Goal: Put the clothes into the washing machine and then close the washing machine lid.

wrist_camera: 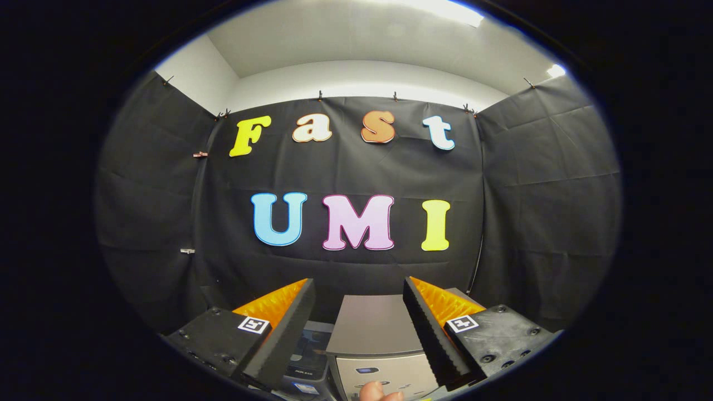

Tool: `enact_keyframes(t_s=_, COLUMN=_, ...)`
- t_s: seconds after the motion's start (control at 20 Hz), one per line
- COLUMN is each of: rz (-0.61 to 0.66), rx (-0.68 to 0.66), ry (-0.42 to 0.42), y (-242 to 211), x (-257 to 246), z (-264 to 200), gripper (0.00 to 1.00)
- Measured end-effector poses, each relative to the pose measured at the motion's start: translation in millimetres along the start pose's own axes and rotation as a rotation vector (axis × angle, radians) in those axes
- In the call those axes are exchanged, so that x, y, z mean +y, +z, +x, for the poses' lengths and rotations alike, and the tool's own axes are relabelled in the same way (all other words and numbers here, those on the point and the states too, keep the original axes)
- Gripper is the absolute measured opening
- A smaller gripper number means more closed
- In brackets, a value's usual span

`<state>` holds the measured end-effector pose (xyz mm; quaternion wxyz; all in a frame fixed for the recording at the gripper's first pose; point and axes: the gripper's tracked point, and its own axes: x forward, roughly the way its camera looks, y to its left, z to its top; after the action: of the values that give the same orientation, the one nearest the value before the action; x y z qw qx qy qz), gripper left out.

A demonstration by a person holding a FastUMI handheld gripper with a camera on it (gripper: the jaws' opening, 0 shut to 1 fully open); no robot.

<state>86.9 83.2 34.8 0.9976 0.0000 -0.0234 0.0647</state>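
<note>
My gripper (pixel 359 292) is open, its two fingers spread wide with nothing between them. Below and between the fingers (pixel 289 328) I see the grey top of the washing machine (pixel 374 326), with its front panel just beneath. The lid lies flat on the machine. A person's fingertip (pixel 379 391) shows at the front of the machine, under the fingers. No clothes are visible from here.
A darker appliance or box (pixel 308 348) stands just left of the washing machine, behind my left finger. The black cloth wall (pixel 356 172) closes the booth a short way beyond the machine and on both sides.
</note>
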Motion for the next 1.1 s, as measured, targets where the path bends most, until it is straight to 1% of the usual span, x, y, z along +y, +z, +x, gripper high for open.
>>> enact_keyframes(t_s=0.3, rz=0.01, rx=0.021, ry=0.011, y=-8.5, x=3.9, z=3.5, gripper=1.0)
enact_keyframes(t_s=1.1, rz=0.011, rx=0.023, ry=0.011, y=-10.2, x=6.3, z=3.8, gripper=1.0)
